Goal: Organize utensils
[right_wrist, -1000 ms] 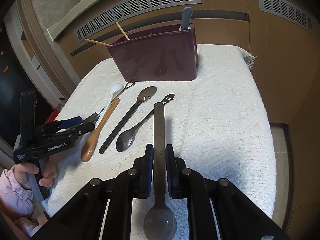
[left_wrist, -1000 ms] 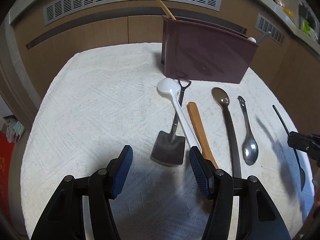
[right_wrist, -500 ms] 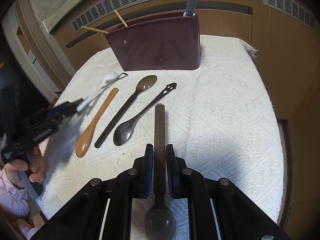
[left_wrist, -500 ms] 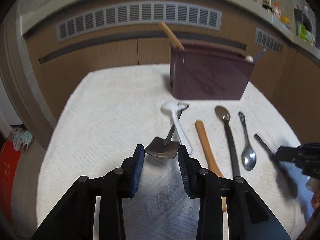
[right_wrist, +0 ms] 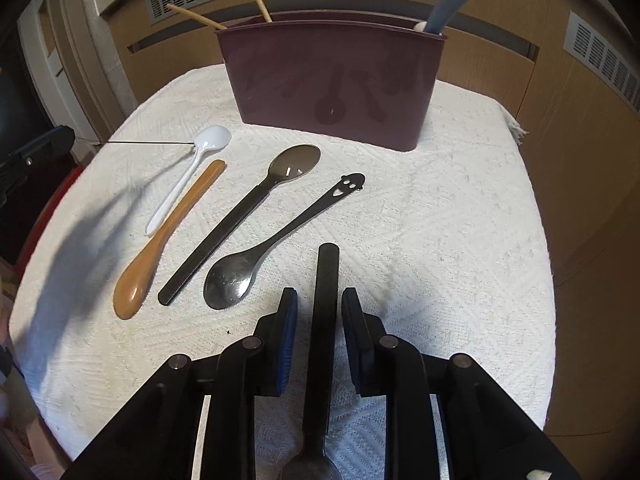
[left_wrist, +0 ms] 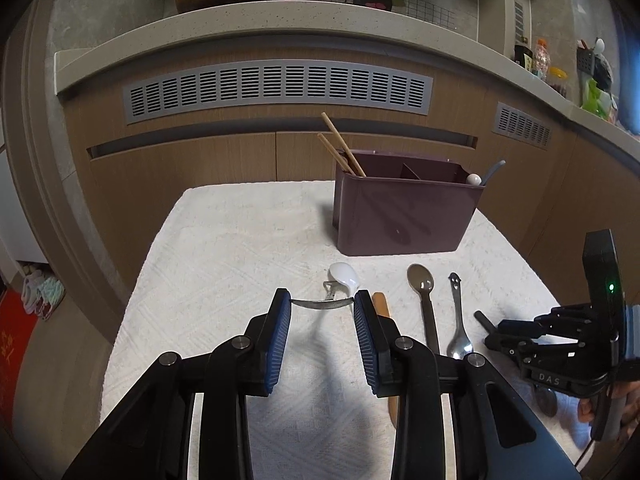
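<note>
Tongs on the left point(left_wrist: 321, 300): narrow, clamped across the thin blade of a small metal shovel point(left_wrist: 320, 304), raised edge-on over the white cloth point(left_wrist: 224, 264), handle tip near a white spoon point(left_wrist: 344, 274); touching or not, unclear. Probably light, stiff and slick; likely to pivot in so thin a hold, so safest gripped squarely across the blade. Tongs on the right point(right_wrist: 319, 300): jaws opening, with a dark spoon point(right_wrist: 326, 276) lying flat between them, pads clear of its handle. Beyond the laid-out spoons, a maroon holder point(right_wrist: 332, 80), upright, well apart from both.
</note>
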A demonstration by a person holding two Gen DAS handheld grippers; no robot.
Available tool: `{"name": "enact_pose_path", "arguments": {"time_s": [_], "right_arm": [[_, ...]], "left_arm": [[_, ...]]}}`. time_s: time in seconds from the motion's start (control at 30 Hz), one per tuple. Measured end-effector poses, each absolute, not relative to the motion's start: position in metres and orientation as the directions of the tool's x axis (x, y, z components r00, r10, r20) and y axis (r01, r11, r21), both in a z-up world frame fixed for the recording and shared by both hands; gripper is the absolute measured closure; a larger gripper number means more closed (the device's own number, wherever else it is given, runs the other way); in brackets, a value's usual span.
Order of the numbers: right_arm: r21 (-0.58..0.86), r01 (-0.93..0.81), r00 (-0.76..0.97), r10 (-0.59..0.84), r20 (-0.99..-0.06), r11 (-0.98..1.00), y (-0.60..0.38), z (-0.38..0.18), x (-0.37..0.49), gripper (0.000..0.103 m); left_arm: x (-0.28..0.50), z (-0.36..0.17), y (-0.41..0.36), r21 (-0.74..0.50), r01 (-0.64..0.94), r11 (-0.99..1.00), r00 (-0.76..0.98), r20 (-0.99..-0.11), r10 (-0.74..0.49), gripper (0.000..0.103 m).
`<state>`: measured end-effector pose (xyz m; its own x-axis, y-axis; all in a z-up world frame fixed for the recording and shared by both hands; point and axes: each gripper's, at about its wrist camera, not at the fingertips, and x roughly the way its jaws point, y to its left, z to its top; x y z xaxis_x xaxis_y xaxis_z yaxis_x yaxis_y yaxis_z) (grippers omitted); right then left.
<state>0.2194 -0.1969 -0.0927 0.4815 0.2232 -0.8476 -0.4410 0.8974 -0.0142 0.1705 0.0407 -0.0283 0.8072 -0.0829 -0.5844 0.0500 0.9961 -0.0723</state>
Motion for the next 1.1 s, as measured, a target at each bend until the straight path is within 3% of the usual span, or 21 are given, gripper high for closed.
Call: {"name": "enact_pose_path", "arguments": {"time_s": [0.07,0.43,1.1], "right_arm": [[-0.025,-0.449,0.485,0.22,-0.846,0.893,-0.195,-0.092,0.217,0.092],[0.072,-0.398,0.571,0.309,-0.761,0.914,-0.223,-0.049,0.197,0.092],[0.09,-0.391,0.665,0.349,-0.66,0.916,-0.233,-0.008,0.169,0.092]], "left_arm": [[0.17,-0.027,0.042,-0.083,0.049,0.995,0.806,-0.585,-0.088,0.07],[0.154,-0.012,0.038,-0.092,0.066,0.994,0.823,-0.559,-0.106,0.07],[0.125,0.016,0.034,-0.109,0.086,0.99,0.852,-0.506,-0.13,0.07]]}}
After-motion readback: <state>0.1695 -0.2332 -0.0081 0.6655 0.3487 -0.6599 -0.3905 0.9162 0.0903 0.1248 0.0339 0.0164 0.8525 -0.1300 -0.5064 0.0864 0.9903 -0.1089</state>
